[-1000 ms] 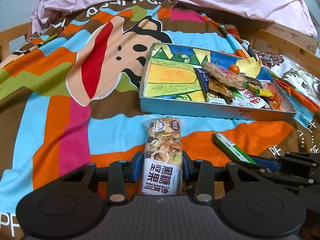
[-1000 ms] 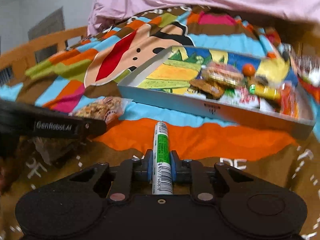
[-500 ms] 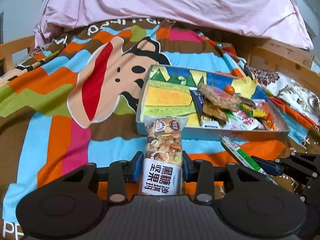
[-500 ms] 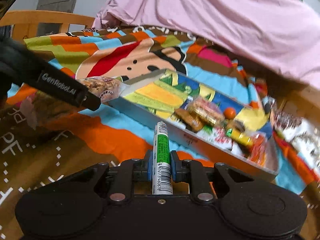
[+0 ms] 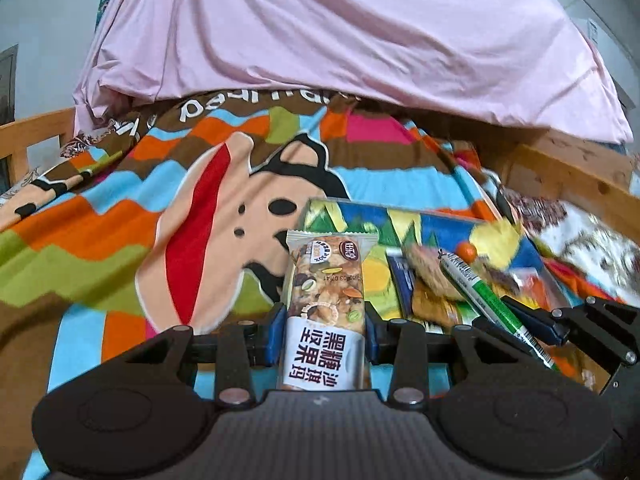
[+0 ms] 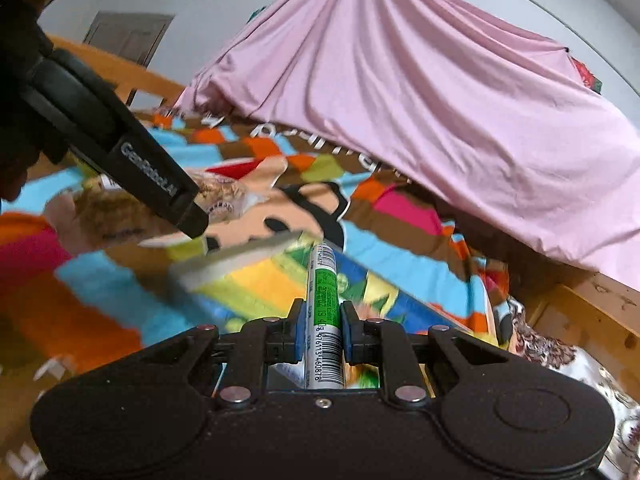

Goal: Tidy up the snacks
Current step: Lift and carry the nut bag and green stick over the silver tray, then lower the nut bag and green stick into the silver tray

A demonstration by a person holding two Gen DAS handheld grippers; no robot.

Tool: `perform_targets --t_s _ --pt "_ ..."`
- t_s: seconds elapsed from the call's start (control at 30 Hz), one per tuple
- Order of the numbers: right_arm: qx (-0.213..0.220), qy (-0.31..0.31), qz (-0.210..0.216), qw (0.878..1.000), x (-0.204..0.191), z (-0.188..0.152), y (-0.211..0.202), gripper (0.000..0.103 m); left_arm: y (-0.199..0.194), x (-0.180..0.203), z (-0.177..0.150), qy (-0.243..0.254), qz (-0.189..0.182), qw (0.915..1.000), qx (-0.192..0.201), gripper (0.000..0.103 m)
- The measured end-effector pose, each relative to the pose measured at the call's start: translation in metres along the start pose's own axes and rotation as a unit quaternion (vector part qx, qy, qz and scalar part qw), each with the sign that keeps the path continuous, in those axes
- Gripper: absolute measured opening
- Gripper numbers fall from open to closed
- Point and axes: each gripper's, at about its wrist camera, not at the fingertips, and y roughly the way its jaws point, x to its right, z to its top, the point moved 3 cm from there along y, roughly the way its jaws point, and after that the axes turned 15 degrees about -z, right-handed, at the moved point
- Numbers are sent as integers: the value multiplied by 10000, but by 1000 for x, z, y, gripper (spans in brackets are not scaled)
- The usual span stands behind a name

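My left gripper (image 5: 322, 336) is shut on a nut bar (image 5: 326, 300) in a clear wrapper with a white label, held in the air in front of the tray. My right gripper (image 6: 321, 330) is shut on a thin green and white snack stick (image 6: 323, 308), also lifted above the tray's near part. The stick also shows in the left wrist view (image 5: 486, 300), with the right gripper at the right edge. The shallow tray (image 5: 432, 220) has a colourful picture bottom; several snack packets (image 5: 432, 280) lie in its right half. In the right wrist view its grey rim (image 6: 236, 258) is blurred.
The tray lies on a bed with a bright cartoon blanket (image 5: 168, 216). A pink sheet (image 5: 340, 40) hangs over the far side. Wooden bed rails stand at the right (image 5: 560, 176) and at the left (image 5: 32, 132). The left gripper's body (image 6: 120, 152) crosses the right wrist view.
Both grippers have risen off the blanket with their snacks and moved forward toward the tray. The tray now sits lower and closer behind both held snacks.
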Motion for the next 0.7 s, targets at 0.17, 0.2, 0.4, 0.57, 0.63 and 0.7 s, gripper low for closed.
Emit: perform_targets --t_s 0.17,0.2,0.4,0.57,0.63,0.7 --pt "-9 709 60 9975 6 11 34 19 26 -9 30 -152 -58 9996 244 42" --pt "-3 855 87 9963 7 13 39 19 33 -11 35 -167 -83 9994 278 42" --pt "-93 1728 201 9847 5 8 76 19 70 -18 57 -2 -76 9993 362 42" --pt "-413 2303 192 9721 7 -2 100 19 97 -21 56 81 -76 9996 246 42" --pt "-496 2368 255 9700 6 -3 106 19 107 -22 51 123 3 9998 153 42" --pt "-607 2424 359 9676 7 -5 111 19 115 -24 47 80 21 10000 55 42"
